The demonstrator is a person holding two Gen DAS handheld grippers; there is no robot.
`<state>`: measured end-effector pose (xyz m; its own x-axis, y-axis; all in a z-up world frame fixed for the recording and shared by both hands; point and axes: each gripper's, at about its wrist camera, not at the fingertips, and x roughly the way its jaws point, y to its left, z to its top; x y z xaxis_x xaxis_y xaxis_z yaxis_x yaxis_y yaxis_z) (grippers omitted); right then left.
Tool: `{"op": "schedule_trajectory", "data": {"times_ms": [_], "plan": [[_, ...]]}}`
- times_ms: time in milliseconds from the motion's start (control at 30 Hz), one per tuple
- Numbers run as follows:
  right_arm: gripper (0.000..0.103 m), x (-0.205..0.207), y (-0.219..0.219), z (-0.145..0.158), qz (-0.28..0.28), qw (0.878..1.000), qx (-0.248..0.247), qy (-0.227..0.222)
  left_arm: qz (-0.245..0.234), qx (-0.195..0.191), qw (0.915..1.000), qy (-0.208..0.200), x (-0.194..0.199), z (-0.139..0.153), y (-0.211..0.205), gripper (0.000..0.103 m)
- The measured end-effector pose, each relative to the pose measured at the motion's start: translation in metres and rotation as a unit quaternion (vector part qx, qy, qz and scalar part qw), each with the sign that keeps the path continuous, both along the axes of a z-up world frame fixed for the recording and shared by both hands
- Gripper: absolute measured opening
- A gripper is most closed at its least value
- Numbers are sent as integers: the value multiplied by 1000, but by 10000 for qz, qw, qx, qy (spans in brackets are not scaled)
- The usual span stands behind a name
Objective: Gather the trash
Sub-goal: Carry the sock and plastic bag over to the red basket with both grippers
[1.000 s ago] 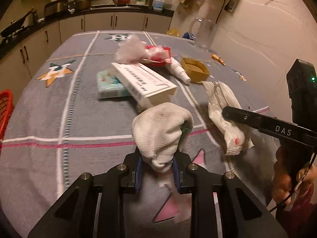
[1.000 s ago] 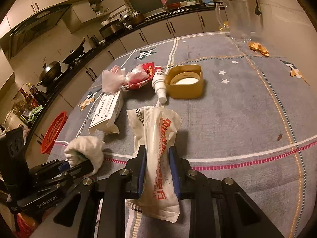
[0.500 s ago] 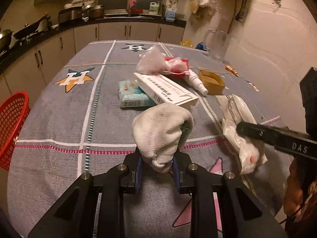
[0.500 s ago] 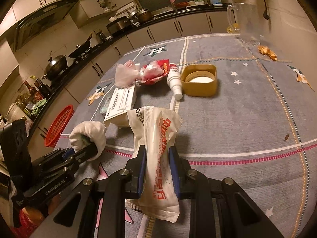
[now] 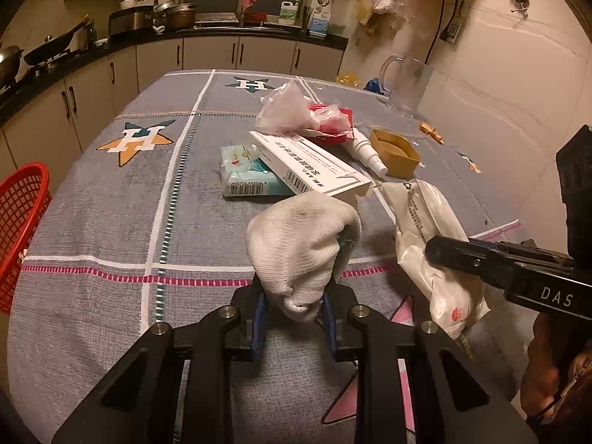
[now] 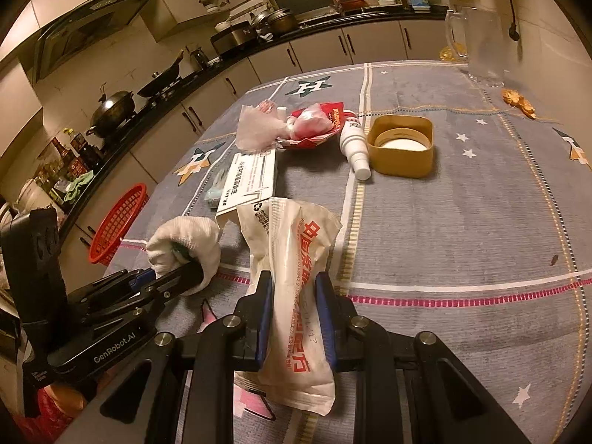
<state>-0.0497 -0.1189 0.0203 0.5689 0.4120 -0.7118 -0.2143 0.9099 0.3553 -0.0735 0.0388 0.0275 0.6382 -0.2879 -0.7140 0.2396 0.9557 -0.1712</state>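
My left gripper (image 5: 294,318) is shut on a crumpled white cloth (image 5: 301,244) and holds it above the near part of the table; it also shows in the right wrist view (image 6: 185,246). My right gripper (image 6: 294,310) is shut on a white plastic bag with red print (image 6: 296,277), lifted off the table, also seen in the left wrist view (image 5: 431,236). A red mesh basket (image 5: 20,229) stands off the table's left edge, also in the right wrist view (image 6: 120,222).
On the grey tablecloth (image 5: 111,203) lie a long white box (image 5: 309,164), a blue tissue pack (image 5: 246,174), a pink-and-red wrapper heap (image 5: 303,116), a white bottle (image 5: 366,151) and a yellow tub (image 5: 394,153). A glass jug (image 5: 405,87) stands at the back.
Both grippers have risen and drawn back from the table with their loads. The red basket has come further into view at the left.
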Motion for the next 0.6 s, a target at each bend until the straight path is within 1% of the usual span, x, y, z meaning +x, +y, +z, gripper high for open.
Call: {"op": "schedule_trajectory", "data": {"times_ms": [600], "plan": [[25,0,-1,9,0,10000,42,-79,12,116,9999,-25,-1,0,-3,24]]}}
